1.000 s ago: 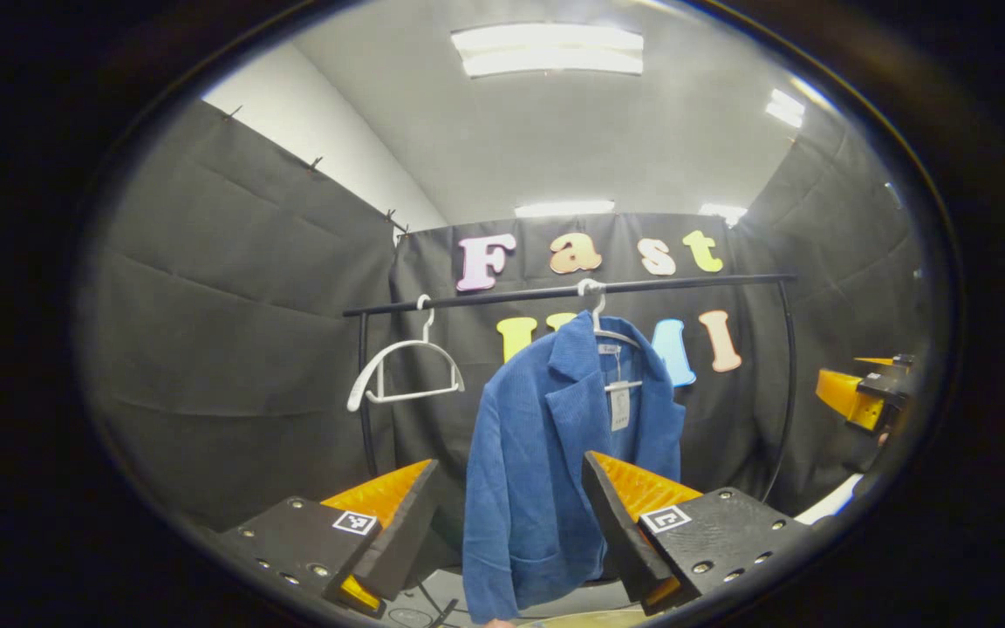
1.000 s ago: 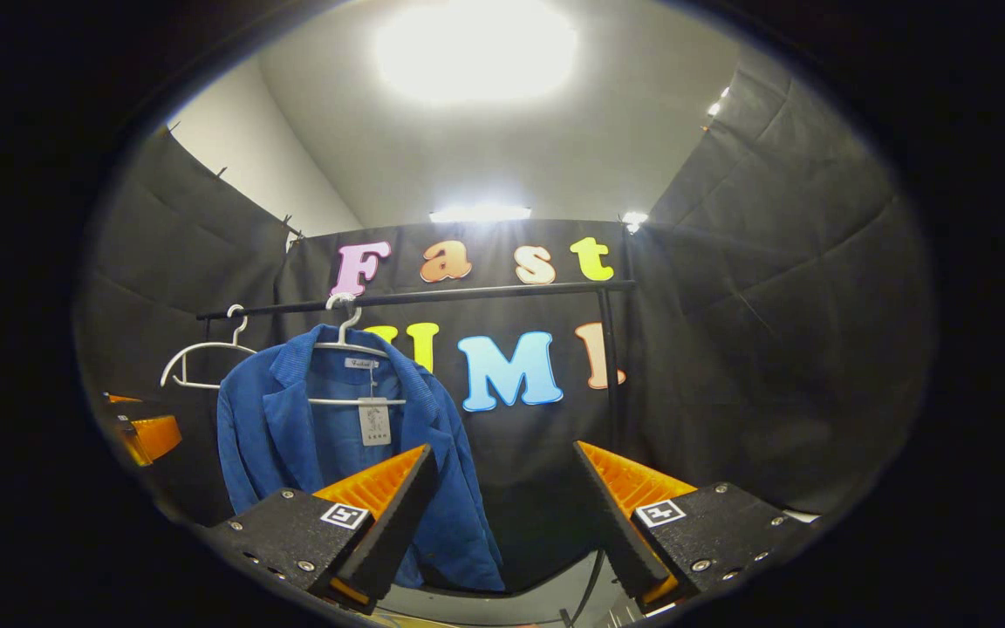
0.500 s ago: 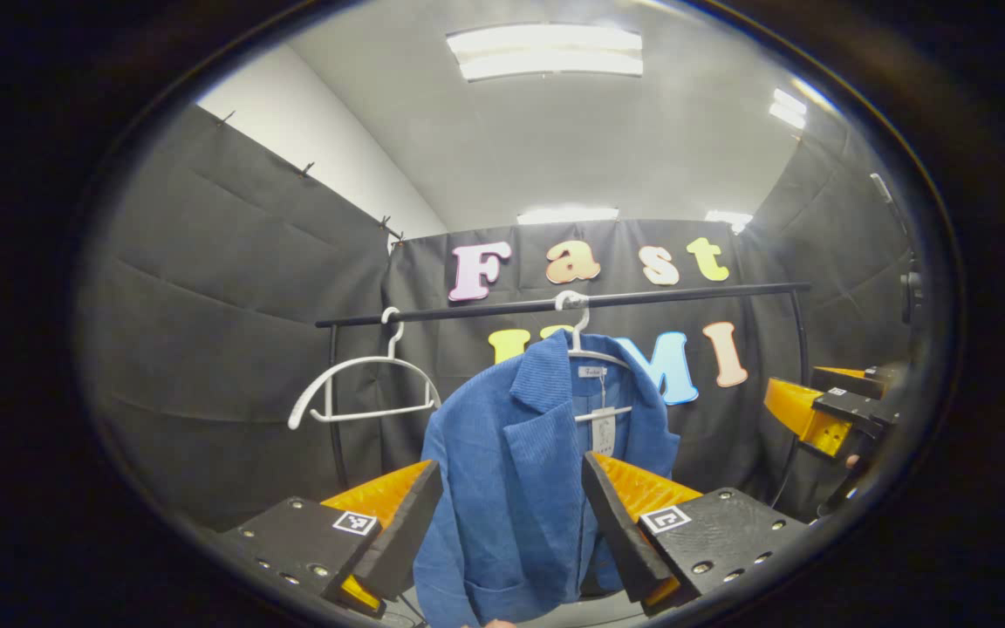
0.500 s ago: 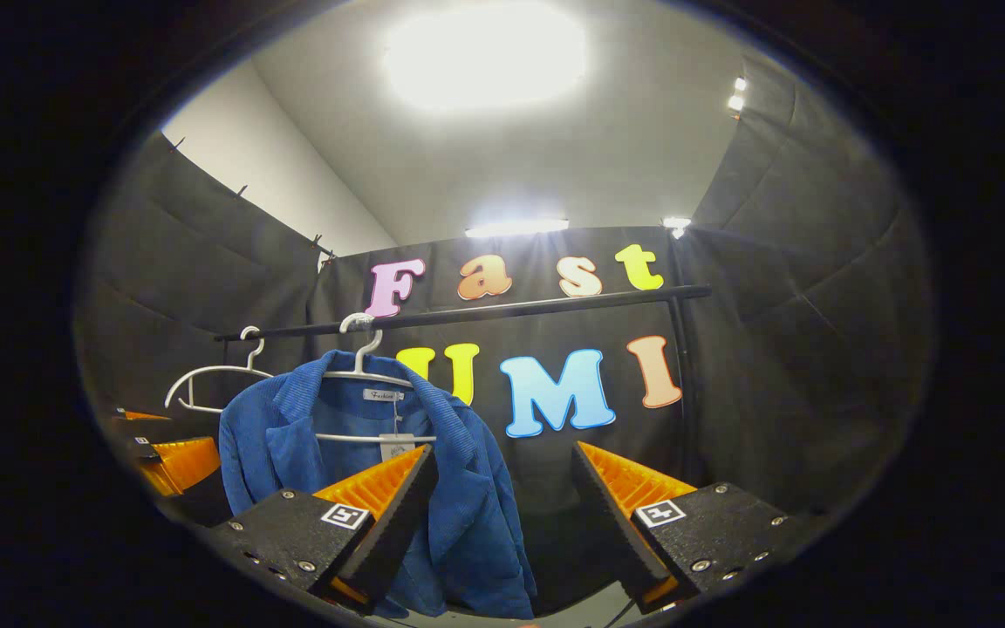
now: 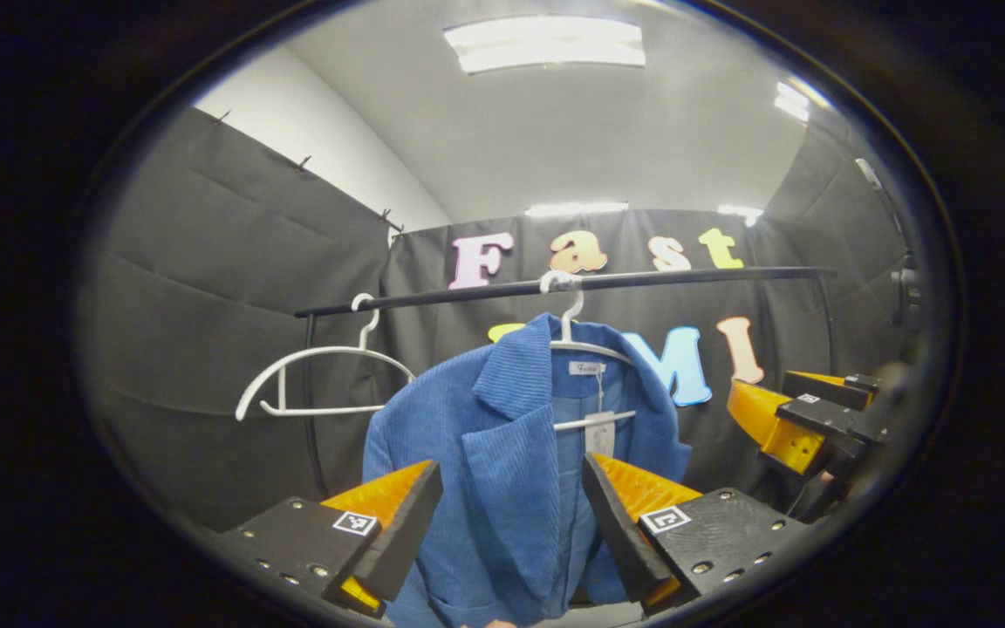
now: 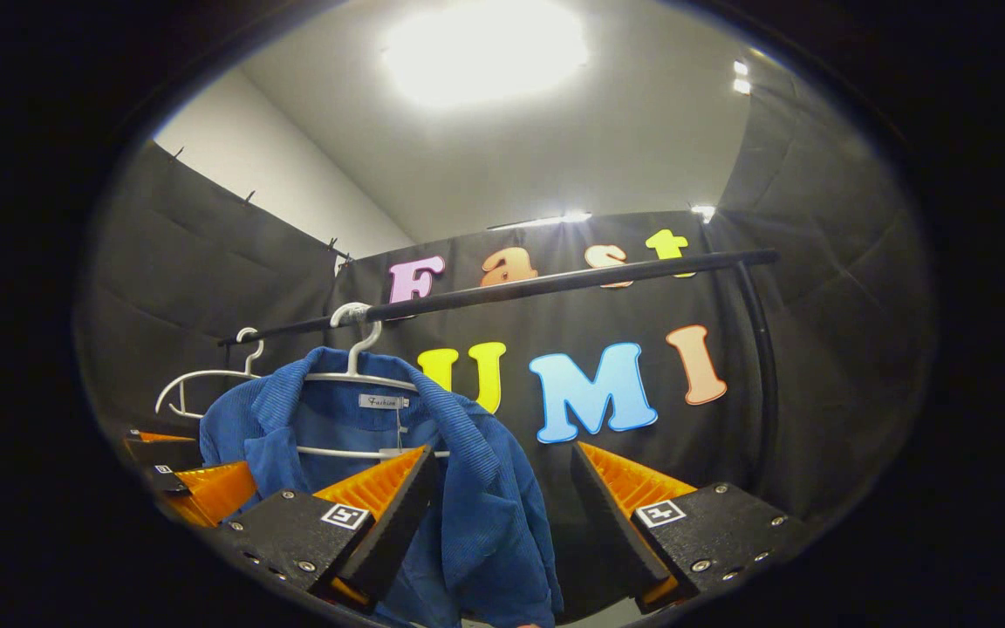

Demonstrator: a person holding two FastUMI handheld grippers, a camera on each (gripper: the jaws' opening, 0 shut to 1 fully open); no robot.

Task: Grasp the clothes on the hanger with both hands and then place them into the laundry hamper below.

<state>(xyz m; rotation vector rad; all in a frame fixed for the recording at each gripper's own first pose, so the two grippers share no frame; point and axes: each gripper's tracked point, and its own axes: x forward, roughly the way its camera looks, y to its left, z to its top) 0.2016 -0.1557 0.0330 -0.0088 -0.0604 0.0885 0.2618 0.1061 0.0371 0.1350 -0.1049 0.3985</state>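
- Blue corduroy jacket (image 5: 502,453) hangs on a white plastic hanger (image 5: 585,349) from the black rail (image 5: 642,279), centre frame in the left gripper view; seen between the wide-open left gripper (image 5: 511,515), untouched
- right gripper (image 6: 502,506) gapes wide; jacket (image 6: 476,506) at lower left, behind its left finger

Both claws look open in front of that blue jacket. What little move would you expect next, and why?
Probably a short push forward, so that each gripper gets cloth between its fingers. The left gripper is open, with the blue jacket beyond its fingers, not yet pinched. The right gripper is open too, with the jacket's shoulder toward its left finger. The jacket hangs on its white hanger from the rail.
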